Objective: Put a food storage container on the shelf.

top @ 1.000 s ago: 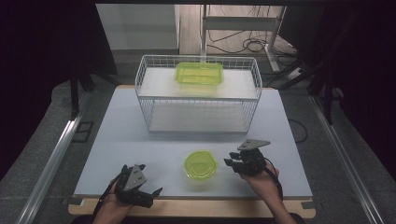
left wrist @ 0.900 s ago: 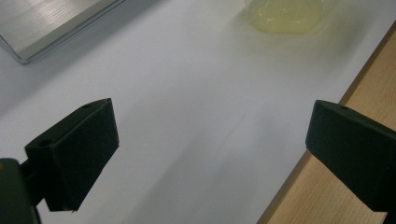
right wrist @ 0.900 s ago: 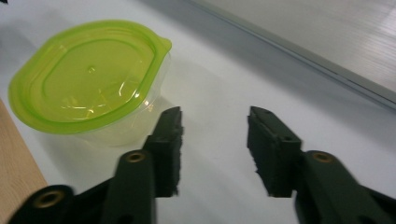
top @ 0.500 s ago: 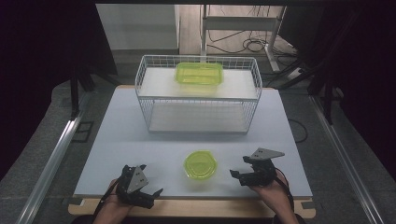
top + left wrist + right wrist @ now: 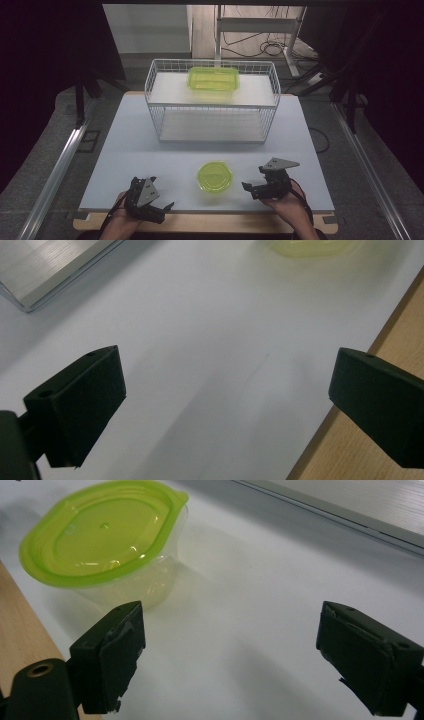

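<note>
R gripper [image 5: 254, 189] has just been opening its jaws and now has them spread wide w/ nothing between them; a sec ago it sat right against the small round clear plastic container with a lime-green lid [image 5: 214, 176], now it's drawn back to that container's right, near but apart. Looks like a release: container set down on the white tabletop [image 5: 150, 150], near front edge, roughly midway between the two hands. Seems that placing step is done & the hand is clearing off.

L gripper [image 5: 159, 206] at front-left corner hasn't shifted; jaws wide, empty, just bare tabletop between them in left gripper view.

A second, rectangular lime-green plastic container [image 5: 213, 79] sits on the upper shelf of the white wire basket rack [image 5: 161, 107] at the back, same spot as before.

Hard to tell: whether the round container holds anything – wall is cloudy in right gripper view [image 5: 107, 537]. In left gripper view it's cut off at the top edge, blurred. Rack's far side is dim.
</note>
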Action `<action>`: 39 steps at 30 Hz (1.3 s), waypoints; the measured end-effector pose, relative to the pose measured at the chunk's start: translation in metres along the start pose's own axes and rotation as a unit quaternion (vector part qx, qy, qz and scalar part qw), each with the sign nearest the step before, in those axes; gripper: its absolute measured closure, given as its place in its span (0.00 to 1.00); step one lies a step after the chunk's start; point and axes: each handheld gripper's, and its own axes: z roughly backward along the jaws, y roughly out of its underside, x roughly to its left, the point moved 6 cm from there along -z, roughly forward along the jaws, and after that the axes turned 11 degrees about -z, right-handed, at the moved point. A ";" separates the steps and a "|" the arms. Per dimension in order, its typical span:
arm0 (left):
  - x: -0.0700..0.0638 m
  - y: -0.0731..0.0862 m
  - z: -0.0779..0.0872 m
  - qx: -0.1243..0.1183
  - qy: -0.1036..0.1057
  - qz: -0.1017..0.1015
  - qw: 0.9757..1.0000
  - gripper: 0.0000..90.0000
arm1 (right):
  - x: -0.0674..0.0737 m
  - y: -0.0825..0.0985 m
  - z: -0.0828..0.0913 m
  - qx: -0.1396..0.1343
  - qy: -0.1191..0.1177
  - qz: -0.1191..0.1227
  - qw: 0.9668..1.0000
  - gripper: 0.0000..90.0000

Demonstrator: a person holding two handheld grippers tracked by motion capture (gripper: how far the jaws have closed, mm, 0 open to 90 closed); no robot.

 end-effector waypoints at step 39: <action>-0.002 0.001 -0.001 0.011 -0.006 -0.014 1.000 0.02 | 0.016 -0.049 -0.051 0.084 -0.136 -0.047 0.986 0.65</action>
